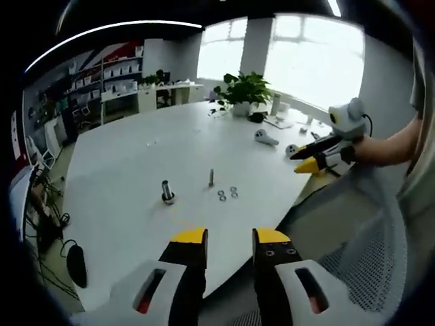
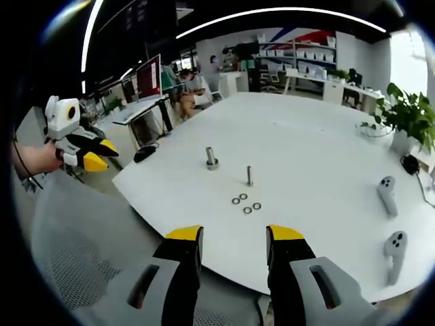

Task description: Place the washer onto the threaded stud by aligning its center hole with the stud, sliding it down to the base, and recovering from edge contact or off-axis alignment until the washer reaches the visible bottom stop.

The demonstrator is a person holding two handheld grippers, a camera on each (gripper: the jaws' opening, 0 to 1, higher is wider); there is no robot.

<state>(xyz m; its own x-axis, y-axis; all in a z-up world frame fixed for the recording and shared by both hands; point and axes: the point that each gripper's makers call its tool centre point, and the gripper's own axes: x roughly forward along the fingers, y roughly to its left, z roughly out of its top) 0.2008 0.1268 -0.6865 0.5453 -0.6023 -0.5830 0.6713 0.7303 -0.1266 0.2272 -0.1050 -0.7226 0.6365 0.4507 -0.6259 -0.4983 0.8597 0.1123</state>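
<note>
— Yellow-tipped black tongs of the left hand [image 1: 229,238] rise at the bottom of the left gripper view, jaws apart and holding nothing; the right tongs [image 2: 233,234] in the right gripper view stand the same, apart and empty, both above the near edge of the big white round desk [image 2: 306,136].

— And where are the washers?

— Small metal ring washers [image 2: 246,202] lie flat on the desk in a loose group; I count four in the right gripper view. Just behind them stands the thin upright threaded metal stud [image 2: 249,175]; a thicker grey metal bolt on a wide base [image 2: 212,159] stands apart to one side.

— So nothing is started yet?

— I judge so; no washer is on the stud. For a good step, come down on one ring at the edge of the group, pinch its rim and not its hole; lift it level; hold the hole straight over the stud's tip; if the edge catches, lift a little, centre again, then let it slide to the base.
</note>
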